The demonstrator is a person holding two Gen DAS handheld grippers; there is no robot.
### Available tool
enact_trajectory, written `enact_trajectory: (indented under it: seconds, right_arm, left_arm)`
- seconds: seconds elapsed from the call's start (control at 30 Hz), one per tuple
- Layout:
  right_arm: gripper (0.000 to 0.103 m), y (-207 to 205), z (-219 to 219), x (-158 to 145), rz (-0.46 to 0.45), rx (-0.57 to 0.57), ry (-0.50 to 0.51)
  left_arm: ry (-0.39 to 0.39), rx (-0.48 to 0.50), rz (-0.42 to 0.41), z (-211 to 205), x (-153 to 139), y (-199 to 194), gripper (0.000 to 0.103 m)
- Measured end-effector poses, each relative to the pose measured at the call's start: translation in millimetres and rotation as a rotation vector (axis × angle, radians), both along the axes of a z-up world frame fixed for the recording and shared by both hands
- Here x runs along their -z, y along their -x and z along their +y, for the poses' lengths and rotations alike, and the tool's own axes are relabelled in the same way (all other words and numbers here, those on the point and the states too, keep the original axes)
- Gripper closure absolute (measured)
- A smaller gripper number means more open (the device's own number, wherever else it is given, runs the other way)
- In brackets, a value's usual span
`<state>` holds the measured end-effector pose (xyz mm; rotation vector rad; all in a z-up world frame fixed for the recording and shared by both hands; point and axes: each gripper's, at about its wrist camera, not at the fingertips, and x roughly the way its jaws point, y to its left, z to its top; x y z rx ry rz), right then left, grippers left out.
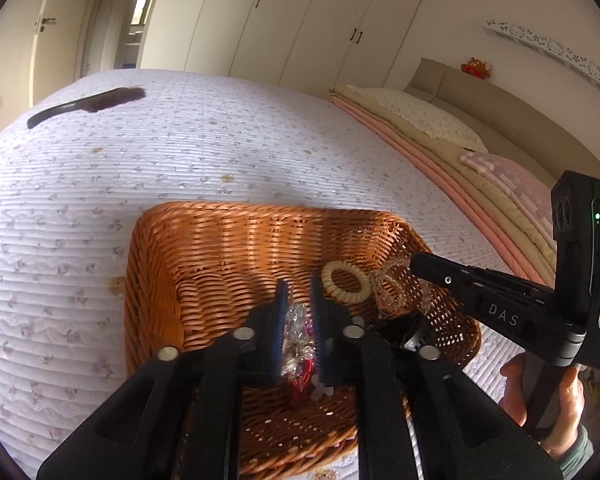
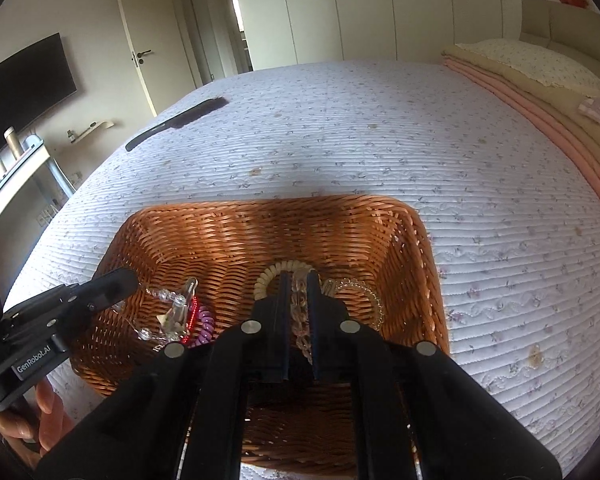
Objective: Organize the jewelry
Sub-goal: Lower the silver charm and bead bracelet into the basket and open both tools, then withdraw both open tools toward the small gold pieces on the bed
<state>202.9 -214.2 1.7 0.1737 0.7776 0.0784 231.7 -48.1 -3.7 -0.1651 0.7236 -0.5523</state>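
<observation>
Black left claw point(image 1: 298, 308) with blue pads, silver screws, grey-green sleeve point(image 1: 580, 450)

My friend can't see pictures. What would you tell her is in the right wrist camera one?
The right gripper, over a wicker basket on a bed, is shut on a clear bead chain. A cream coil bracelet and a tangle of jewelry lie in the basket, with the left gripper beside it.
</observation>
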Motion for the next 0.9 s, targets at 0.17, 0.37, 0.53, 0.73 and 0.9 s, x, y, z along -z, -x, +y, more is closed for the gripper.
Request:
enact_trajectory:
  seconds: [0.17, 0.37, 0.53, 0.73, 0.9]
  right_arm:
    - [0.079, 30.1, 1.1, -23.7, -0.047, -0.003, -0.011]
    - [0.079, 107.7, 28.2, -48.2, -0.101, -0.065, -0.062]
    - [0.079, 161.9, 60.1, -32.9, -0.071, -0.117, -0.108]
    - [0.070, 201.8, 97.5, 18.9, 0.047, -0.147, -0.171]
    - [0.070, 217.5, 128.4, 49.8, 0.097, -0.169, -0.184]
  left_arm:
    - [0.041, -0.007, -0.054, 24.4, -26.8, 33.1, 0.068]
    - [0.038, -0.024, -0.123, 57.5, -55.4, 96.5, 0.065]
    - [-0.003, -0.060, -0.133, 83.1, -53.0, 151.2, 0.060]
    - [-0.004, -0.088, -0.066, 113.0, -22.1, 185.8, 0.060]
    - [-0.024, -0.103, -0.005, 130.8, 7.4, 191.1, 0.060]
